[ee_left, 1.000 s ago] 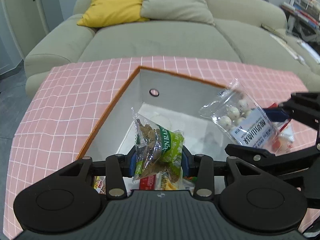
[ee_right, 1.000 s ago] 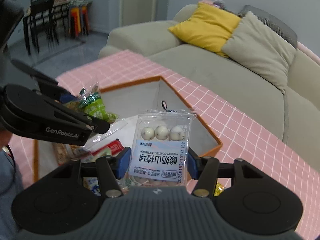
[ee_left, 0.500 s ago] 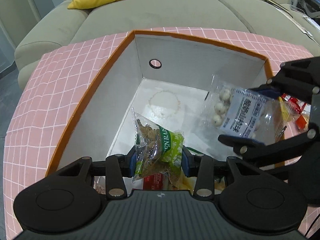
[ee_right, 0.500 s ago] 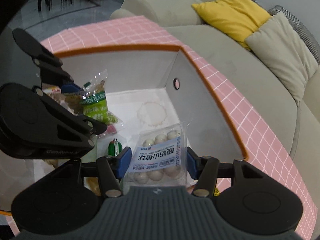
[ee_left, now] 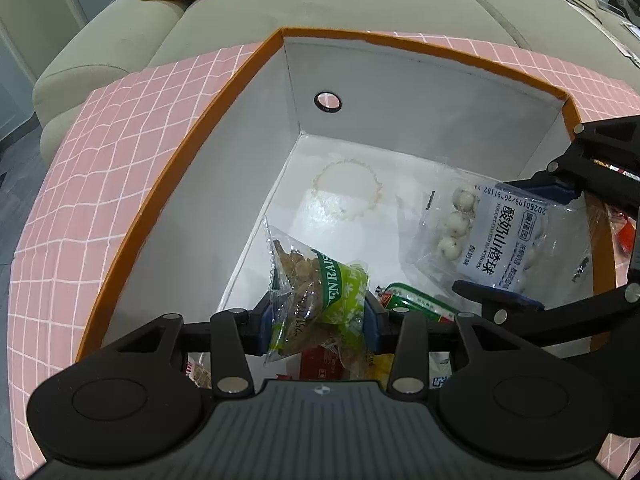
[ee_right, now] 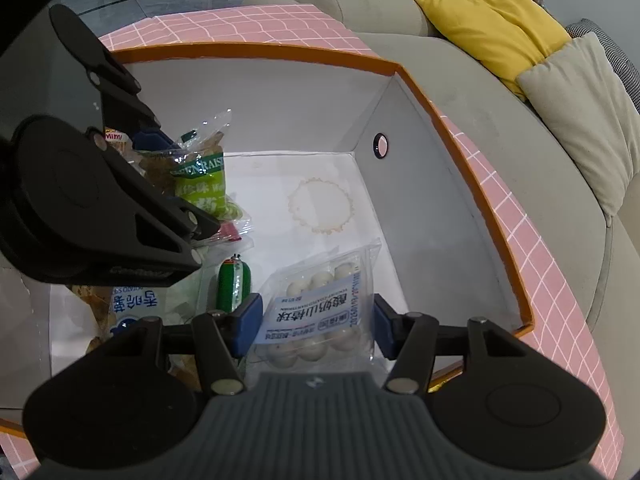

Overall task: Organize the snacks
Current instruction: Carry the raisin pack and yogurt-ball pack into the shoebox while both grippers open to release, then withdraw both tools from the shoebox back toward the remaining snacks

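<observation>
An orange-rimmed box (ee_left: 224,92) with white inside stands on the pink checked cloth; it also shows in the right wrist view (ee_right: 472,176). My left gripper (ee_left: 318,320) is shut on a green raisin packet (ee_left: 316,292), held inside the box above other snacks; this packet also shows in the right wrist view (ee_right: 200,184). My right gripper (ee_right: 316,322) is shut on a clear bag of white yogurt hawthorn balls (ee_right: 320,312), low inside the box. In the left wrist view that bag (ee_left: 492,236) hangs at the right.
Several snacks lie at the box's near end: a green sausage stick (ee_right: 234,284), a blue-and-white packet (ee_right: 132,308), a red packet (ee_left: 320,364). The box's far floor (ee_right: 320,204) is bare white. A grey sofa (ee_left: 320,4) with a yellow cushion (ee_right: 492,16) stands behind.
Both grippers have moved down and forward into the box with their packets still held. The hawthorn ball bag has dropped from above the rim to near the box floor.
</observation>
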`<state>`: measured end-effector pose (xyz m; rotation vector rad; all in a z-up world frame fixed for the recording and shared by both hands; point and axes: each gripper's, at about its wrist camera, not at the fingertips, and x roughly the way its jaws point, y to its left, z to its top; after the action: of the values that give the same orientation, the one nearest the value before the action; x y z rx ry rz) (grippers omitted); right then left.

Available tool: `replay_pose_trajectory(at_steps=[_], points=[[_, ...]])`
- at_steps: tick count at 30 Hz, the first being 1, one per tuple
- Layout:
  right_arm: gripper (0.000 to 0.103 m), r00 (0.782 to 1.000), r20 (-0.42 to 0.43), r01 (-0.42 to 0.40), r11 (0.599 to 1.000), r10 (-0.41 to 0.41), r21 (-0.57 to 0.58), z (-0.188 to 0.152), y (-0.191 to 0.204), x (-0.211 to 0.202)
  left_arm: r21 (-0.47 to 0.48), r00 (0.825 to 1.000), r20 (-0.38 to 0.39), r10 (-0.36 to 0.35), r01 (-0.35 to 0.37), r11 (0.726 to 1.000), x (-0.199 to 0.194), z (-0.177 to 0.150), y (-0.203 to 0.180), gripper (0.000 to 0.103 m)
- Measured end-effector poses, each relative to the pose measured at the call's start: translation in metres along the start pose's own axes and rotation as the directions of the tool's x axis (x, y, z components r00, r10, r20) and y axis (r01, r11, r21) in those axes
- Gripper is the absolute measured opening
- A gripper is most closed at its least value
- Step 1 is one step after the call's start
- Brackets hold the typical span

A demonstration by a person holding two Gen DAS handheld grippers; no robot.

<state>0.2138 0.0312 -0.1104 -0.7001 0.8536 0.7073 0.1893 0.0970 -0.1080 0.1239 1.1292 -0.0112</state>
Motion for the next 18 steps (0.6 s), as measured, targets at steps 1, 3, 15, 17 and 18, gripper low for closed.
replay_pose_trajectory(at_steps=[1,3,15,17,18], points=[[0.055,1.000,0.000,-0.002,1.000,0.002,0.001,0.000,0.000,0.000,0.003,1.000,-0.001,0.003,-0.003,1.000,0.000,0.000,0.000,0.049],[0.055,1.000,0.000,-0.005,1.000,0.005,0.004,0.000,0.001,-0.001,0.008,1.000,-0.002,0.009,-0.009,1.000,-0.001,-0.001,0.000,0.050],[0.061,1.000,0.021,-0.014,0.998,0.013,0.054,0.003,-0.009,-0.016,0.018,1.000,0.009,0.027,-0.027,0.999,-0.015,-0.002,0.003,0.056],[0.064,1.000,0.027,-0.014,0.998,0.012,0.059,0.003,-0.007,-0.019,0.031,0.999,0.021,0.040,-0.041,0.999,-0.020,-0.002,0.002,0.057],[0.065,0.999,0.030,-0.013,0.998,0.012,0.061,0.003,-0.007,-0.021,0.036,0.999,0.028,0.046,-0.047,0.998,-0.023,-0.001,0.001,0.057]])
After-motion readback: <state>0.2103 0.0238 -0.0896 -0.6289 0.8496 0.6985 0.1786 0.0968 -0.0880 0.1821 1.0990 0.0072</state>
